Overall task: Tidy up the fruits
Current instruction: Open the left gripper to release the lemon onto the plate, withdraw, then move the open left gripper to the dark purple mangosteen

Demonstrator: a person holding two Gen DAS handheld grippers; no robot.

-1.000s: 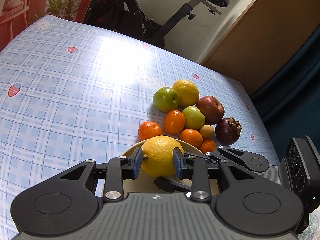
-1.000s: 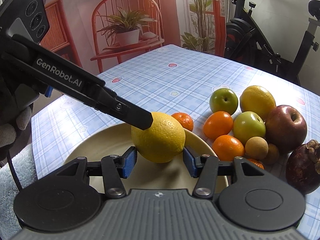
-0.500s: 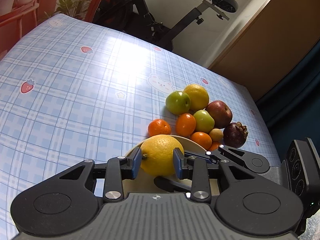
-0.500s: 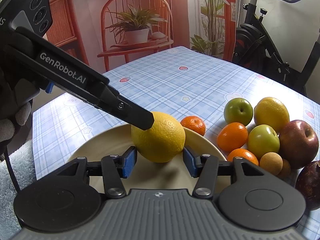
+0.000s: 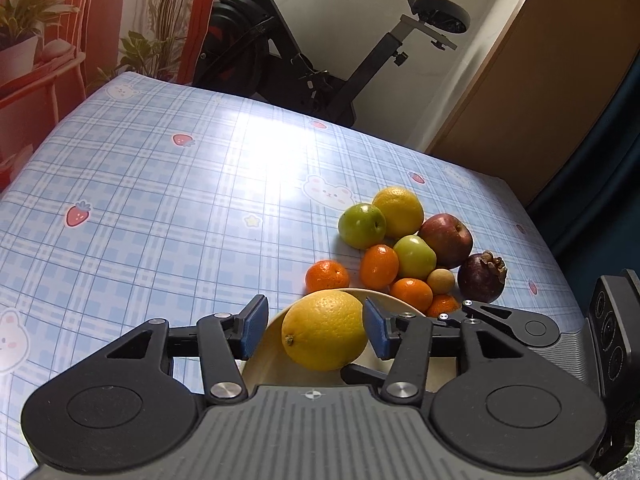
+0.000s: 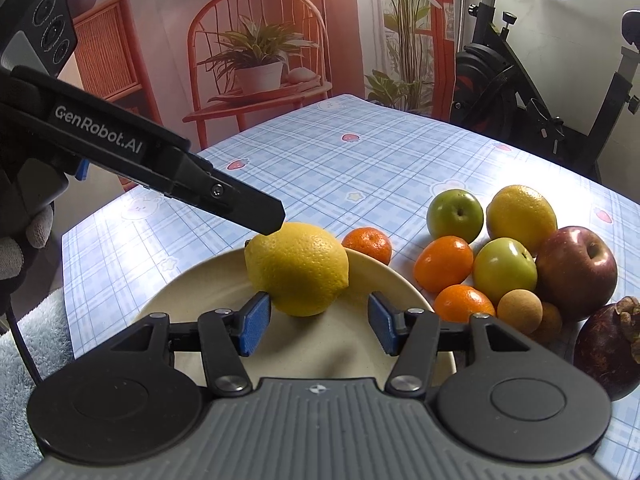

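A big yellow lemon [image 5: 324, 336] [image 6: 298, 268] lies on the cream plate [image 5: 386, 295] [image 6: 192, 292]. My left gripper [image 5: 316, 330] straddles it with the jaws opening. Its blue pads stand off the peel, the left one with a clear gap. In the right wrist view one left finger [image 6: 240, 200] reaches over the lemon's top. My right gripper [image 6: 316, 322] is open and widening slightly, just short of the lemon, over the plate. Beside the plate sit a tangerine [image 6: 368, 242], two green apples [image 6: 454, 216], another yellow citrus [image 6: 520, 216], a red apple [image 6: 576, 268] and a mangosteen [image 6: 608, 352].
The blue checked tablecloth [image 5: 160, 208] stretches bare to the left and far side. An exercise bike [image 5: 280, 60] stands behind the table. A light towel [image 6: 24, 360] and a gloved hand [image 6: 16, 248] are at the near left edge in the right wrist view.
The left jaws have spread apart and let go of the lemon, which now rests on the plate. The left camera has tipped up a little. The right gripper stays in place.
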